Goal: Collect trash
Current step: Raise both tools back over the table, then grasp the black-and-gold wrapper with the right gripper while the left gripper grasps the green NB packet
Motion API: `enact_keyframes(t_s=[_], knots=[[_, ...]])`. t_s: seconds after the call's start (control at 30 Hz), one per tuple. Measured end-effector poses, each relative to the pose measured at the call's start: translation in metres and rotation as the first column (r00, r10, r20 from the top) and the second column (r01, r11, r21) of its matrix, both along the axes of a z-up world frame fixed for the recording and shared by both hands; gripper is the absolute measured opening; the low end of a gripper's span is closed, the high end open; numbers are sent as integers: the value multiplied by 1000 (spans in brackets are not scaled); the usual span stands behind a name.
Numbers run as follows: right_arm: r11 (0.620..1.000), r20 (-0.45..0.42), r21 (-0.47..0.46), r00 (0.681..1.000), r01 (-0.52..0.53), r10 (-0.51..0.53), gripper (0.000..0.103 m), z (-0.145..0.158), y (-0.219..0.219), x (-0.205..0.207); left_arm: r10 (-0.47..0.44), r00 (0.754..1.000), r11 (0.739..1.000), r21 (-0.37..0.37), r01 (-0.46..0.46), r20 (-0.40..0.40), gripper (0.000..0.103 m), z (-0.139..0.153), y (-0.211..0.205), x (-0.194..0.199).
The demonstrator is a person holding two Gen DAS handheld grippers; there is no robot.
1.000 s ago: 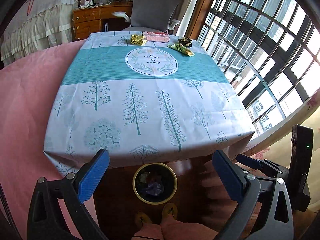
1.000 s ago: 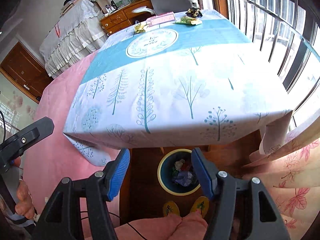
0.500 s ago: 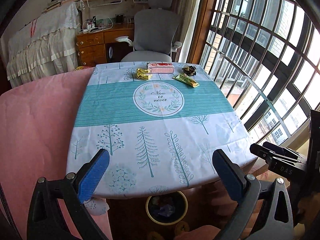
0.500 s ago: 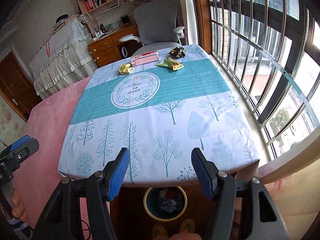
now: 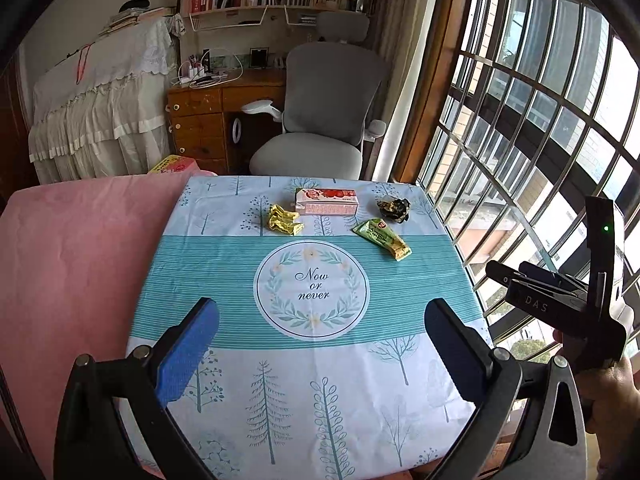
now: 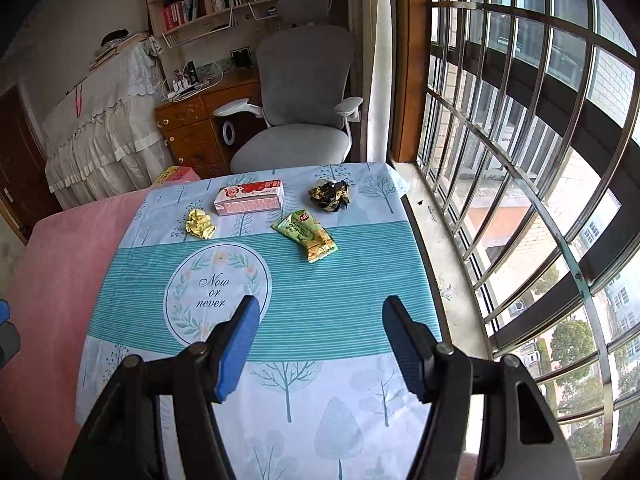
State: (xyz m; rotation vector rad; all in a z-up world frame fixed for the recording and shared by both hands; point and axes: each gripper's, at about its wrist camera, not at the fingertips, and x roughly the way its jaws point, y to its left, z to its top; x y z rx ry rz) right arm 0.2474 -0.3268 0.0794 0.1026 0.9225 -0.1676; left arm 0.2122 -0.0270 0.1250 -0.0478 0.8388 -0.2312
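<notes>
Trash lies at the far end of the table with the tree-print cloth (image 5: 304,380) (image 6: 320,400): a pink carton (image 5: 326,201) (image 6: 250,197), a crumpled yellow wrapper (image 5: 283,219) (image 6: 200,223), a green snack packet (image 5: 382,238) (image 6: 310,235) and a crumpled black wrapper (image 5: 394,209) (image 6: 330,195). My left gripper (image 5: 320,344) hovers open over the near half of the cloth, nothing between its blue pads. My right gripper (image 6: 318,344) (image 5: 524,280) is also open and empty, over the cloth's right side, well short of the trash.
A grey office chair (image 5: 324,112) stands behind the table, with a wooden desk (image 5: 208,120) and bookshelves beyond. A barred window (image 6: 520,160) runs along the right. A pink covered surface (image 5: 72,264) borders the table's left. A hand (image 5: 612,396) holds the right gripper.
Both grippers rose and moved forward over the table. The bin under the table's near edge dropped out of view and the trash now appears closer. Jaws stayed open.
</notes>
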Motion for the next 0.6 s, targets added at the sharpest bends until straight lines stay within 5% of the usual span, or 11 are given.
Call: enact_keyframes(t_s=[0.27,0.6], knots=[[989,-65,62,989,-131,135,56,-44,-72,111,84,982,996,-15,-88,-170,102,-64,-99,114],[959,-141,193,961,-210,239,47,-116,-142,199,186,911,982,32,-188,-367,101,-177,-197,222]])
